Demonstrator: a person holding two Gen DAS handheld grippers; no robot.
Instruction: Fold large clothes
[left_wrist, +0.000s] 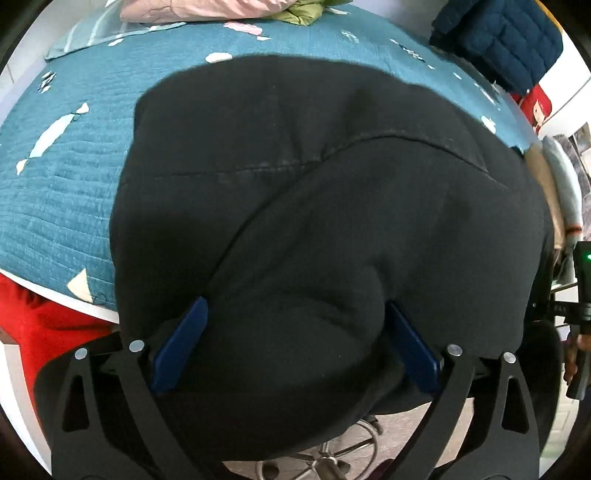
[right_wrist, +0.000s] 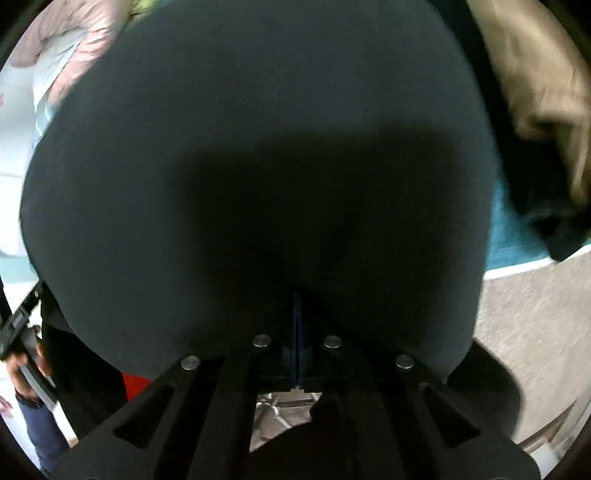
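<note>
Two tongs work on one black garment (left_wrist: 314, 206), a thick, large piece that lies on the teal quilted bed (left_wrist: 62, 192) with its near hem hanging over the bed's edge toward the floor. The left tongs (left_wrist: 295, 347) stand spread wide, blue pads on either side of a bulge of the hem, not pressing it. The right tongs (right_wrist: 297, 332) are pressed together; black cloth fills that blurred view right up to the tips, so they may be pinching a thin fold of the hem, though I cannot tell for sure. By my reading the step in hand is taking hold of the near edge with both tongs before a fold. The next move calls for the left tongs to close on the hem, then for both to lift and carry it evenly up the bed, keeping the heavy cloth from sliding off. No brand, label or writing can be read on the garment or the bedding.
</note>
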